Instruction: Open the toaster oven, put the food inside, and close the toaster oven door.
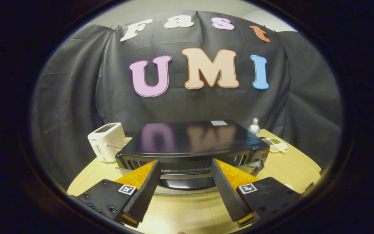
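While the gripper (185,169) hangs just above the table (291,165), its two fingers (144,191) are spread wide apart and hold nothing. Each finger is a black wedge with a bumpy, ridged pad, and bright orange shows behind it. Just ahead of the fingers sits the toaster oven (193,143), a wide black box with a flat, shiny top. Its door looks pulled down, with a metal rack showing inside. A small white toaster (106,141) with round corners stands beside the oven. Behind the oven stands a little bottle (254,126). The table is smooth, pale wood.
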